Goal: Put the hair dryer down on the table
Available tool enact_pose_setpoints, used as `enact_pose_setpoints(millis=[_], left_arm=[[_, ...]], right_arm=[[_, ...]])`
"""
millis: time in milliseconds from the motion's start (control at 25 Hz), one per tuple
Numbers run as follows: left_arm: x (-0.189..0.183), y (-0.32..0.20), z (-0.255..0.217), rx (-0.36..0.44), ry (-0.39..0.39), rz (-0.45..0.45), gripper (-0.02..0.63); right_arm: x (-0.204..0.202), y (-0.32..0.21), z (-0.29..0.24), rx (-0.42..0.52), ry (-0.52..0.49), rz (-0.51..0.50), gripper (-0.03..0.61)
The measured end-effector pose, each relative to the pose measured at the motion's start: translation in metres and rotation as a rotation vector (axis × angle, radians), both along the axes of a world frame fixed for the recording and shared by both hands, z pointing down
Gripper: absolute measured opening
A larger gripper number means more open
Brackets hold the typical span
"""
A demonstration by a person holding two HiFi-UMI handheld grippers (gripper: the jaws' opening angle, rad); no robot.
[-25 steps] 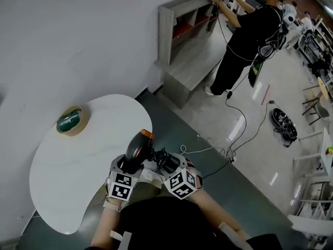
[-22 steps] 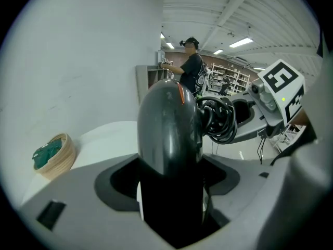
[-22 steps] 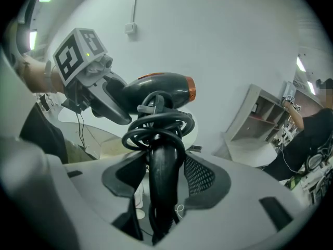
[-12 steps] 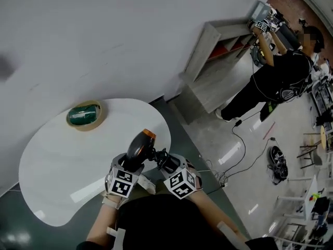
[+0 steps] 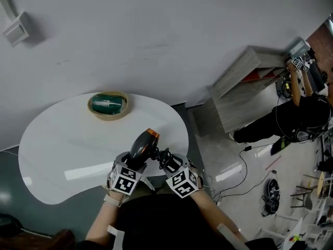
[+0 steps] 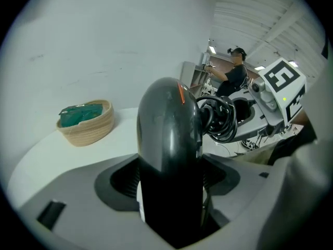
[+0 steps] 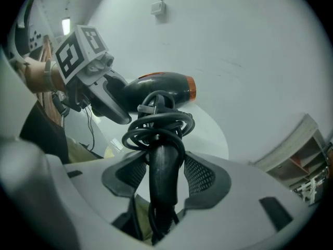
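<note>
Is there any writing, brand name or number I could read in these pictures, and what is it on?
No words or numbers can be read anywhere.
Left marker cube and right marker cube: black-and-white square patterns, not letters.
Hair dryer: no brand or label shows.
Green packet in the basket: any print is too small to read.

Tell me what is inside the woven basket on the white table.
A crumpled green packet lies in the basket, reaching about to its rim. Anything beneath the packet, and the basket's bottom, is covered.
</note>
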State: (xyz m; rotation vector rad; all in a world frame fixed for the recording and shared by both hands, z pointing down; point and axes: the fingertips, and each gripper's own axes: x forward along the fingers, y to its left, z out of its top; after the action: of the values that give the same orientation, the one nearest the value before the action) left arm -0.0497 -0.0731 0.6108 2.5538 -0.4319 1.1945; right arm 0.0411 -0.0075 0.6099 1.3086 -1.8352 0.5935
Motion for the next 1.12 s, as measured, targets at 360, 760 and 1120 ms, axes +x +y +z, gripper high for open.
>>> enact_pose_setpoints(millis=[360, 760, 1120], left_arm=[[0.001, -0.03, 0.019, -0.048, -0.039, -0.215, 0.337], [0.028, -0.057, 0.042, -0.102, -0.071, -0.396, 0.337], [0.061, -0.082, 0.063, -0.139, -0.109, -0.495, 0.337]], right_arm=[[0.013, -0.05, 0.02, -0.06, -0.045, -0.214, 0.235], [0.046, -0.096, 0.044, -0.102, -0.07, -0.382, 0.235], [0.082, -0.13, 0.07, -0.117, -0.074, -0.452, 0.236]])
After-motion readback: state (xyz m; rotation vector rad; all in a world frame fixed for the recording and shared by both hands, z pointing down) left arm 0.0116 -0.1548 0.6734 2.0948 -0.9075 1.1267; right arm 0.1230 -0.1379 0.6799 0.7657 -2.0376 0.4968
